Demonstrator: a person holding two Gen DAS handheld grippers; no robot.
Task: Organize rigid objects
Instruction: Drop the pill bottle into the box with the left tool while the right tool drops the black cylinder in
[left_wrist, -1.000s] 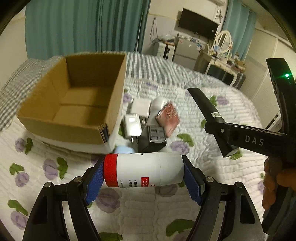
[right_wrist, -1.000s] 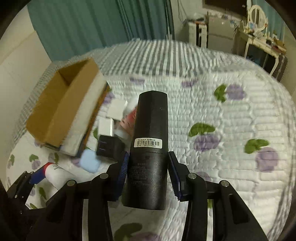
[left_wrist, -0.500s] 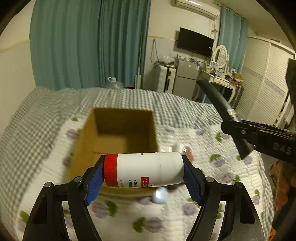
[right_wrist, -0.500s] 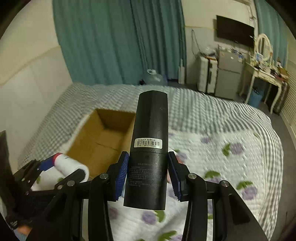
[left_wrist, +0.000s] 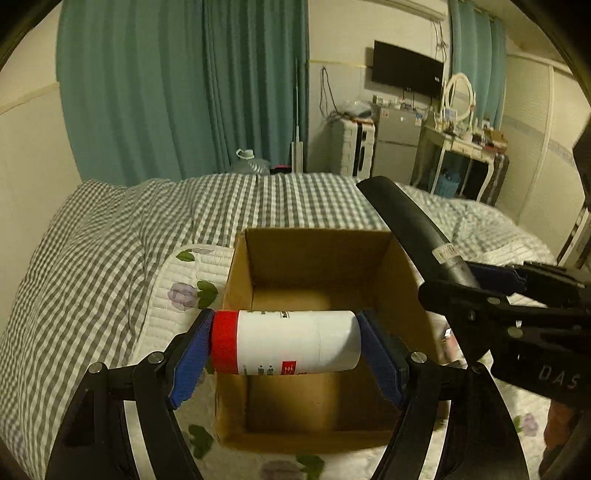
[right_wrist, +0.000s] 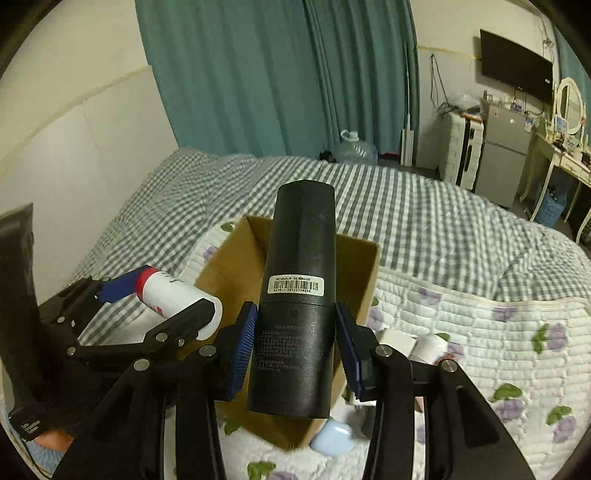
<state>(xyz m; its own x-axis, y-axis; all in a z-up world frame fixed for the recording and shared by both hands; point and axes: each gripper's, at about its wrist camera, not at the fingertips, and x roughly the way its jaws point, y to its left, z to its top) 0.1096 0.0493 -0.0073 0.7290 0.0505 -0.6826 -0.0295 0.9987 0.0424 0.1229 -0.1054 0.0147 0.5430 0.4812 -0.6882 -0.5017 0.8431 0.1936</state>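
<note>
Both loads have swung over the open brown cardboard box (left_wrist: 314, 435): my left gripper (left_wrist: 286, 349) clamps the white red-capped bottle (left_wrist: 284, 347) crosswise, my right gripper (right_wrist: 293, 350) grips the black cylinder (right_wrist: 297, 295) at the right wall, ready for release.

White bottle (left_wrist: 291, 341) with red cap, held horizontal above the open cardboard box (left_wrist: 314, 258); black cylinder (right_wrist: 295, 295) with barcode label, held upright over the same box.
</note>
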